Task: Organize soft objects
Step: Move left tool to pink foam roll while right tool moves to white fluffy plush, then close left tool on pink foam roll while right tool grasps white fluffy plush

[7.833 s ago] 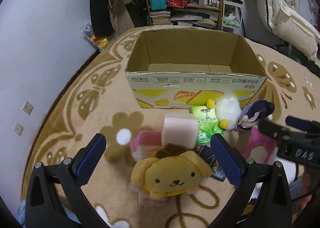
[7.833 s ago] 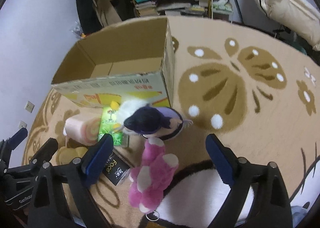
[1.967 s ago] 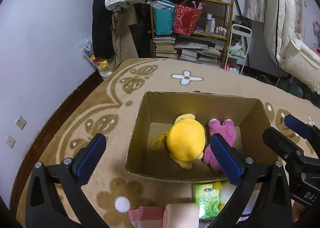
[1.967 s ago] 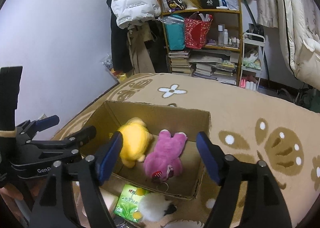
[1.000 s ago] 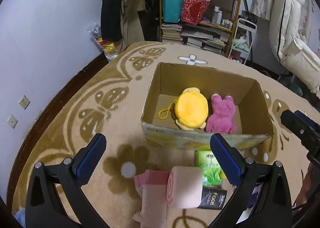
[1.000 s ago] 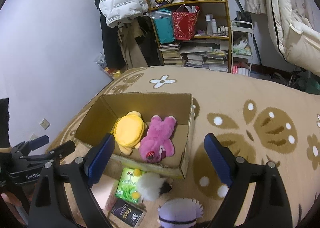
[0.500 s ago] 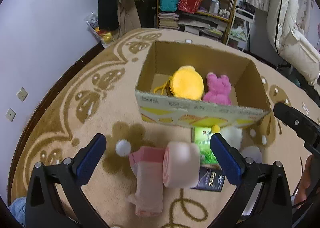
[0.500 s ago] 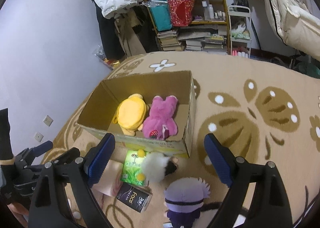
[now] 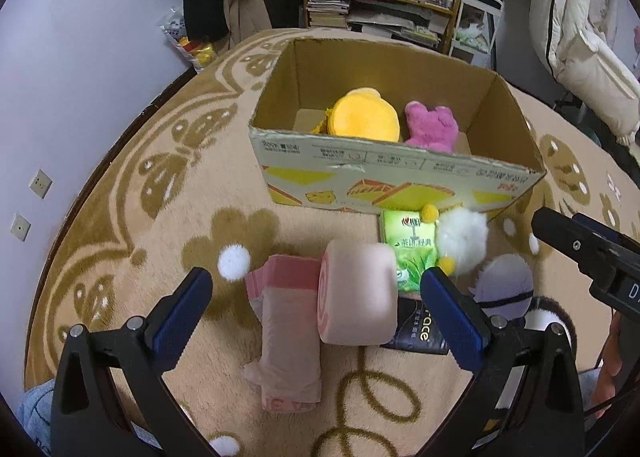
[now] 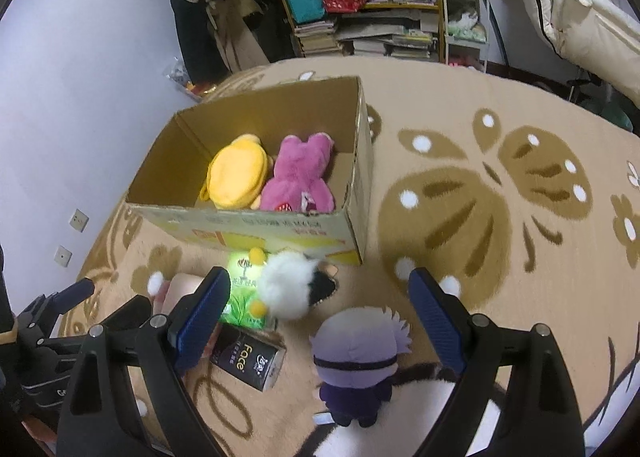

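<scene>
Nearest us, the left hand-held gripper [image 9: 316,309] hangs wide open and holds nothing, its jaws set either side of the pink roll-cake cushion [image 9: 356,295], and we judge that cushion to be the next pick. It is a smooth, squashy cylinder lying partly on a crinkly pink plastic pack [image 9: 286,341], so a shallow pinch could let it bulge and slip out, or could drag the pack along. The right hand-held gripper [image 10: 320,313] is likewise spread wide and empty above the pale-haired plush doll [image 10: 358,361], which stands with its round head toward us; closing on that rounded head alone might let it pop free. Just beyond lie a fluffy white plush [image 10: 288,287] with yellow pompoms, a glossy green tissue pack [image 9: 410,253] and a slick black pack [image 10: 248,357], all crowded together, so we risk snagging a neighbour. Farther off on the tufted rug [image 10: 480,129], the open cardboard box [image 10: 362,177] already holds 2 toys, a yellow plush [image 10: 238,177] and a pink plush [image 10: 298,181], leaving room mostly at its right end; a careless drop could catch the rim.
</scene>
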